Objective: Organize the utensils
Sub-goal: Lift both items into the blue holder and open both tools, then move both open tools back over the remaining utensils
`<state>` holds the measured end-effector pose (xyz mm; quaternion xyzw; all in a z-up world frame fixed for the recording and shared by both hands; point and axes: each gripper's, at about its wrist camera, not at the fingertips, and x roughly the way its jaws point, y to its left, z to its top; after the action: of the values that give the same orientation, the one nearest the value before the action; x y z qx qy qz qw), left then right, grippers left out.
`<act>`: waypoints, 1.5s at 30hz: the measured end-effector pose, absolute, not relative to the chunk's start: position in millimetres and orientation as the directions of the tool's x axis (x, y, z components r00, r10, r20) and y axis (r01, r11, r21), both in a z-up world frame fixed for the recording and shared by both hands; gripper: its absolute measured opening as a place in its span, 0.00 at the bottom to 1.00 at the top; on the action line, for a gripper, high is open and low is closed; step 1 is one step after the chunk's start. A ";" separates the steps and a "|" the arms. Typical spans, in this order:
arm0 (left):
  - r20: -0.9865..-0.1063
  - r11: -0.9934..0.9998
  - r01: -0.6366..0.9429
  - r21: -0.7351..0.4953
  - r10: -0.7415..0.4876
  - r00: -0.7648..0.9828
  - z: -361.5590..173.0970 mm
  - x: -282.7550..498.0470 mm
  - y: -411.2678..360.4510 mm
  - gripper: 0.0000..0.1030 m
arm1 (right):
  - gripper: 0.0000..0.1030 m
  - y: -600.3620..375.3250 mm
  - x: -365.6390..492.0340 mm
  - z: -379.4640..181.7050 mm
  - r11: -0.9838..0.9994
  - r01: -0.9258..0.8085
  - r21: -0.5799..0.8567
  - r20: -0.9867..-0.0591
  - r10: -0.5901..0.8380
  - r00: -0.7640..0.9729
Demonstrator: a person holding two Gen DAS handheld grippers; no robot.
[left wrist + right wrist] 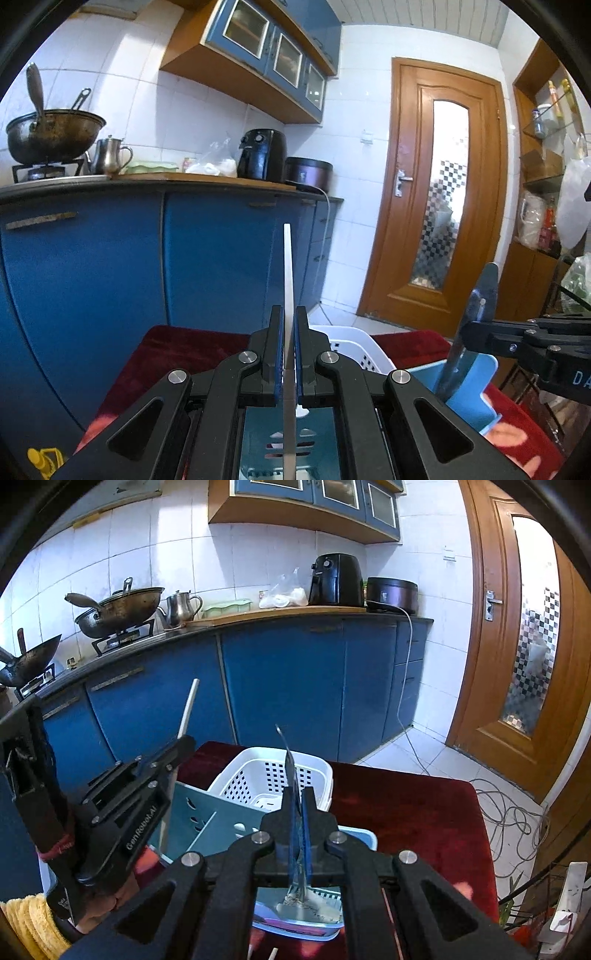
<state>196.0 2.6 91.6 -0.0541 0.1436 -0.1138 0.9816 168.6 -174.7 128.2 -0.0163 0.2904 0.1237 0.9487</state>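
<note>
My left gripper (290,314) is shut on a thin white stick-like utensil (288,266) that stands upright. Its lower end hangs over the teal slotted wall (258,435) of a blue utensil holder (476,376). My right gripper (297,794) is shut on a flat metal utensil (290,768), also upright, with its lower end down inside the holder (362,836). In the right wrist view the left gripper (181,744) holds the white utensil (188,705) just left of the holder. In the left wrist view the right gripper (469,328) grips the metal utensil (484,288).
A white perforated basket (255,771) stands behind the holder on a table with a dark red cloth (406,812). Blue kitchen cabinets (288,683) run behind the table. A wooden door (436,192) is at the right, and cables (509,812) lie on the floor. A yellow sleeve (29,919) shows at lower left.
</note>
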 end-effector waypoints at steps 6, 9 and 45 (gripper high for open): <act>-0.288 0.964 0.230 -0.136 -0.260 0.921 97.8 190.5 3.5 0.12 | 0.21 -167.9 164.1 132.3 0.964 -0.261 0.057 -0.555 0.248 0.794; -0.294 0.964 0.234 -0.127 -0.262 0.919 102.1 184.1 3.6 0.19 | 0.28 -166.9 157.8 137.3 0.960 -0.271 0.063 -0.538 0.262 0.801; -0.558 0.967 0.231 -0.107 -0.251 0.791 105.0 62.9 23.5 0.32 | 0.30 -189.4 54.6 108.5 0.959 -0.228 0.166 -0.646 0.280 0.710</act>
<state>62.9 23.5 105.0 -0.0165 0.2971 -0.1274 0.9462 54.6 -189.4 108.5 0.0368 0.3550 0.1376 0.9240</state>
